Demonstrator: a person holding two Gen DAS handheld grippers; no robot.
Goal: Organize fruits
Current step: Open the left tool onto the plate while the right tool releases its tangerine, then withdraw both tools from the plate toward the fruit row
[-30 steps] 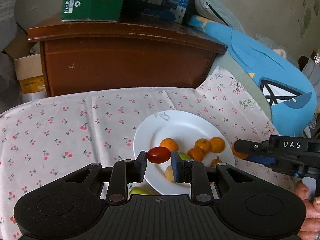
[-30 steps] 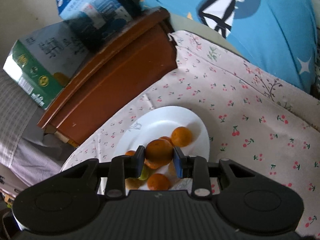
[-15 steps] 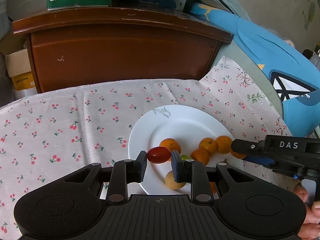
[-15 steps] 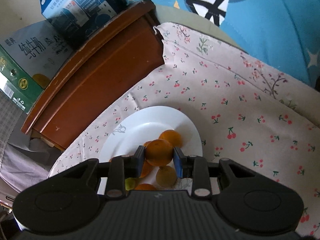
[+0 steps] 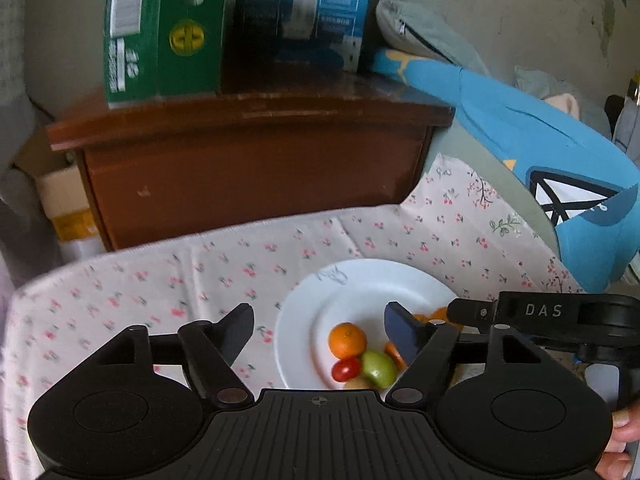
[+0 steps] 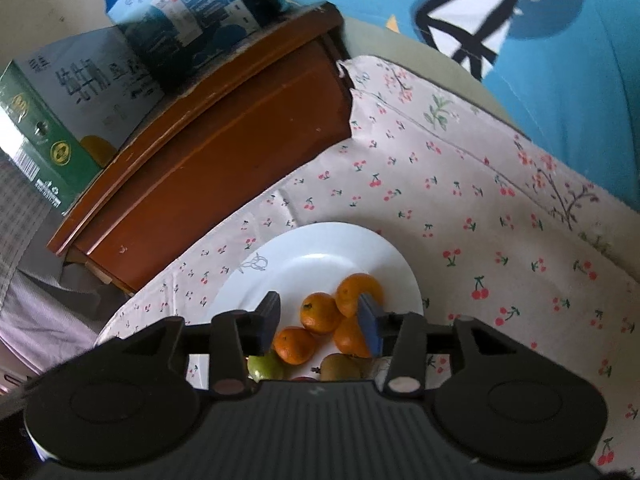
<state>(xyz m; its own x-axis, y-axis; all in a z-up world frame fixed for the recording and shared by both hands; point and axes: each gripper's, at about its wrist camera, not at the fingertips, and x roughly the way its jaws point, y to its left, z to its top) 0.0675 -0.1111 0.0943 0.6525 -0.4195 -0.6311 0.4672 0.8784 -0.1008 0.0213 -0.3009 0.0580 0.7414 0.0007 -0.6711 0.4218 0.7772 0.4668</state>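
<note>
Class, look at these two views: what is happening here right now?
A person works two handheld grippers over a white plate on a cherry-print cloth. The left gripper has its jaws opening above a cherry tomato lying on the plate. The right gripper is opening too, over the oranges.

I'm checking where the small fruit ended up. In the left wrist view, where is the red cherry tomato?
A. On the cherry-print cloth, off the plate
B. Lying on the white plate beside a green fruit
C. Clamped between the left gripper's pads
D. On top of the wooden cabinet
B: the cherry tomato lies on the white plate, touching the green fruit, while the left gripper has nothing between its opening jaws.
</note>
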